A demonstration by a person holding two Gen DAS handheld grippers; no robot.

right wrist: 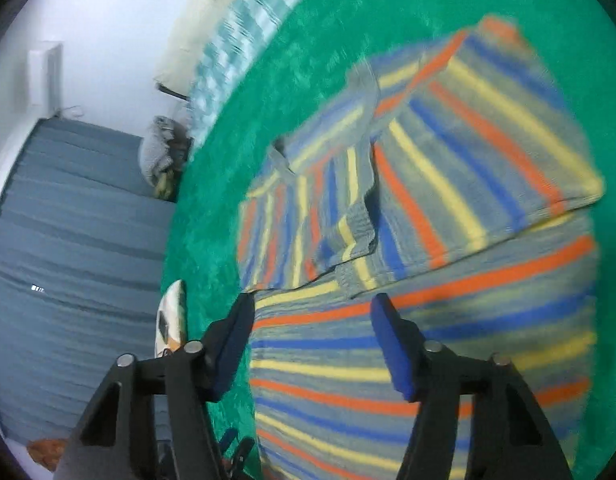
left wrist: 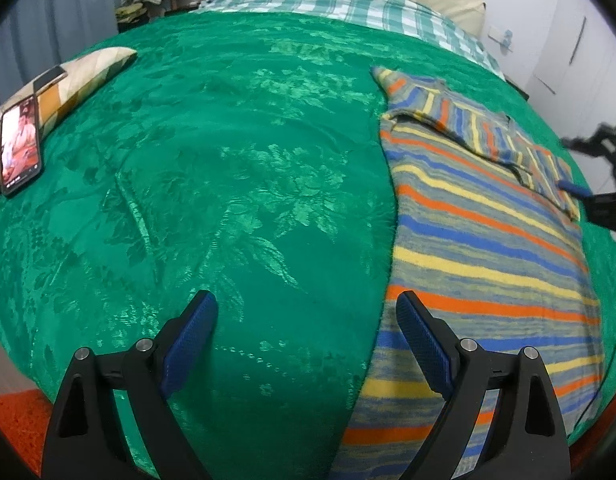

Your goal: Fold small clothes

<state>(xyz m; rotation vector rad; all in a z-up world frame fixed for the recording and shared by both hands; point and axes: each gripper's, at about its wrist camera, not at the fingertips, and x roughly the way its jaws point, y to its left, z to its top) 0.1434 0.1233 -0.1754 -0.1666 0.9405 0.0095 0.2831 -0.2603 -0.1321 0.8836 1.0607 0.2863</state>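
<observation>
Both grippers, left (left wrist: pixel 308 340) and right (right wrist: pixel 311 340), gape, holding nothing. Sweater (left wrist: pixel 487 248) lies near the bed's (left wrist: pixel 228 160) right edge (sleeves folded in); a one-layer pinch could undo them.

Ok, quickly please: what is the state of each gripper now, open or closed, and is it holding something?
Left gripper: open, holding nothing, above the edge of the striped sweater.
Right gripper: open, nothing between its fingers, over the sweater.

Left gripper (left wrist: pixel 306 312) and right gripper (right wrist: pixel 311 312): black angular plastic arms, silver round pivot pins, blue textured finger pads (left wrist: pixel 192 340).
</observation>
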